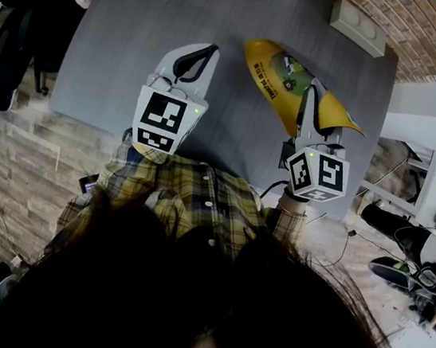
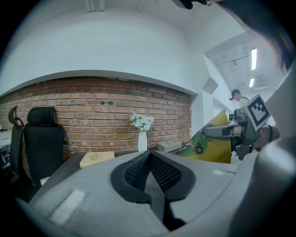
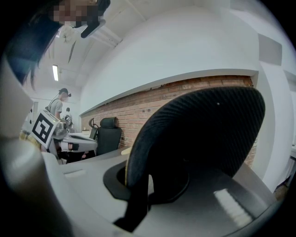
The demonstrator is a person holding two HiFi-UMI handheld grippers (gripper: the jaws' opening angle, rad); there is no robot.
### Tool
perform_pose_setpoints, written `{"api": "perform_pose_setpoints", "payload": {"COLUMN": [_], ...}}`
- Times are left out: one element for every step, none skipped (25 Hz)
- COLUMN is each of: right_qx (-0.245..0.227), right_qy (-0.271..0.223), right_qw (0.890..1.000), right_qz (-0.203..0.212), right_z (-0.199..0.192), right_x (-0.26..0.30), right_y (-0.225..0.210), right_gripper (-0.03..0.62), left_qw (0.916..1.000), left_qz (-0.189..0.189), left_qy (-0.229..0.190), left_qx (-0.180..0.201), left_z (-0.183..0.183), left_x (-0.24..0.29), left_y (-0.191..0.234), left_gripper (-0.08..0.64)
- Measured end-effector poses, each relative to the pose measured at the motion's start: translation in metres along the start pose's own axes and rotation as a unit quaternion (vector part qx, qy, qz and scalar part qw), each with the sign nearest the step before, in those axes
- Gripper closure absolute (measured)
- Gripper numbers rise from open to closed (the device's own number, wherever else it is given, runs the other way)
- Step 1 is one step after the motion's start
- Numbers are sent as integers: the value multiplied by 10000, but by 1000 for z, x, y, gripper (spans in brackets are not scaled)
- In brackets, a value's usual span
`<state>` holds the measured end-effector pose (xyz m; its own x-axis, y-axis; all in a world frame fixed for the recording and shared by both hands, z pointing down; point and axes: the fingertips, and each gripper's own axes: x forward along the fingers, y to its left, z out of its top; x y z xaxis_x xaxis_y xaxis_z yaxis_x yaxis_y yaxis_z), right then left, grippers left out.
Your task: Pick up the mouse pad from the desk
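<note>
Mouse pad [image 1: 276, 77] clamped in right hand-held gripper [image 1: 311, 94] blocks its view; left hand-held gripper [image 1: 209, 51] closed, empty.

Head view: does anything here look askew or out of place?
Yes. The yellow mouse pad with green print is not flat on the grey desk: the right gripper, shut on one edge, holds it tilted and bent into a curve. Nothing else stands out.

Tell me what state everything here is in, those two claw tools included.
Left gripper: shut, empty.
Right gripper: shut on the mouse pad.
Mouse pad: held up on edge, curved.
Vase: upright, holding flowers.
Book: closed, lying flat on the desk.
</note>
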<state>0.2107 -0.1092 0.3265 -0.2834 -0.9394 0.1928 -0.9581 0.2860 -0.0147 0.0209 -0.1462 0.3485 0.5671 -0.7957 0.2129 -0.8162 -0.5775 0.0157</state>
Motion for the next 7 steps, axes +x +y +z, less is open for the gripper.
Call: {"api": "perform_pose_setpoints", "payload": {"right_qx": [-2, -2, -2, -1, -1, -2, -2], "right_qy": [4, 8, 11, 13, 13, 14, 14], "right_qw": [10000, 10000, 10000, 10000, 10000, 10000, 10000], "right_qz": [-2, -5, -8, -11, -13, -16, -18], "right_z": [0, 0, 0, -1, -1, -1, -1], "right_x": [0, 0, 0, 1, 1, 1, 1], "right_y": [0, 0, 0, 0, 0, -1, -1], "right_gripper": [580, 580, 580, 580, 580, 580, 580], "left_qw": [10000, 10000, 10000, 10000, 10000, 10000, 10000], "left_qz": [0, -1, -1, 0, 1, 2, 3], "left_qy": [0, 0, 1, 2, 4, 6, 8], "left_qx": [1, 1, -1, -2, -3, -3, -3], "left_z": [0, 0, 0, 0, 0, -1, -1], "left_x": [0, 0, 0, 0, 1, 1, 1], "left_y": [0, 0, 1, 1, 1, 1, 1], "left_gripper": [563, 563, 563, 563, 563, 563, 563]}}
